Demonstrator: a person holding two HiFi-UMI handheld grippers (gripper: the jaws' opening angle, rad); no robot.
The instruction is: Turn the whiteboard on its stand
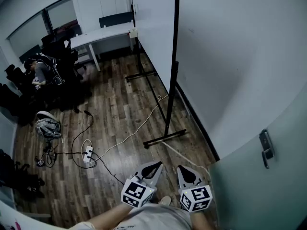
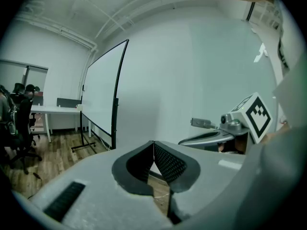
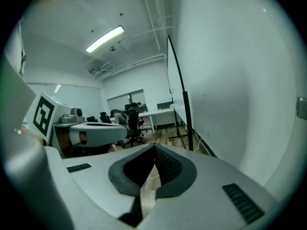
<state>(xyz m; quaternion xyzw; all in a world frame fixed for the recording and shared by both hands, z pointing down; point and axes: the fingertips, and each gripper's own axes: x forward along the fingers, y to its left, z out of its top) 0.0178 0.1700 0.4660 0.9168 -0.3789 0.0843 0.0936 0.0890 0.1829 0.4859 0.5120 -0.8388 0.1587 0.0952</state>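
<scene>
With jaws closed on nothing, the left gripper (image 1: 157,165) and right gripper (image 1: 185,169) are hovering at bottom centre, well apart from the whiteboard (image 1: 153,32) above, so the approach is probably coming next.

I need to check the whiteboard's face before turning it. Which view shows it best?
The left gripper view: the tall white black-framed whiteboard shows its broad face obliquely. The head view sees it steeply from above, with its black feet; the right gripper view gives only its thin edge.

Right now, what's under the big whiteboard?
Its black stand feet on the wooden floor, and a white cable reaching beneath. The whiteboard hides the floor strip behind it.
</scene>
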